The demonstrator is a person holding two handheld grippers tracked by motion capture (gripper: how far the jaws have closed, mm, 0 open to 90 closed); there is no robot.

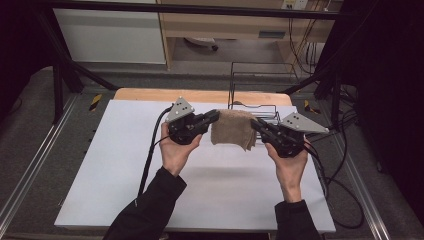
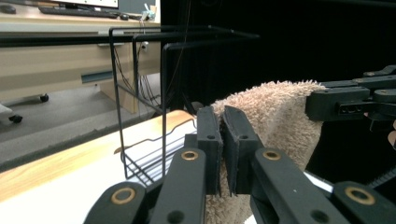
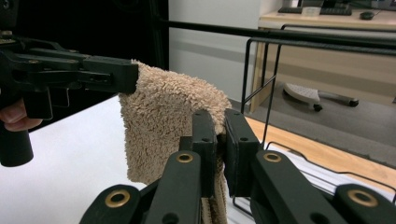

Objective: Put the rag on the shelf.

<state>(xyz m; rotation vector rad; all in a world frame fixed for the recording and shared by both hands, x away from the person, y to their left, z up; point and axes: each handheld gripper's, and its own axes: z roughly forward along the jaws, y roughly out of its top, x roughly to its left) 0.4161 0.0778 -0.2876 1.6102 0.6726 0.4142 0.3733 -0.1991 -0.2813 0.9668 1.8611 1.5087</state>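
Note:
A beige terry towel [image 1: 231, 129] hangs folded in the air above the white table top [image 1: 125, 165], stretched between my two grippers. My left gripper [image 1: 216, 116] is shut on the towel's left top corner. My right gripper [image 1: 254, 123] is shut on its right top corner. In the left gripper view the towel [image 2: 275, 116] runs from my own jaws across to the right gripper [image 2: 314, 103]. In the right gripper view the towel [image 3: 159, 121] drapes down between my jaws and the left gripper [image 3: 130, 74].
A black wire rack [image 1: 252, 87] stands at the table's far edge just behind the towel, and it rises close behind the jaws as the rack [image 2: 140, 102] and the rack [image 3: 266, 88]. Cables [image 1: 150, 150] trail from both grippers. Desks and a chair base lie beyond.

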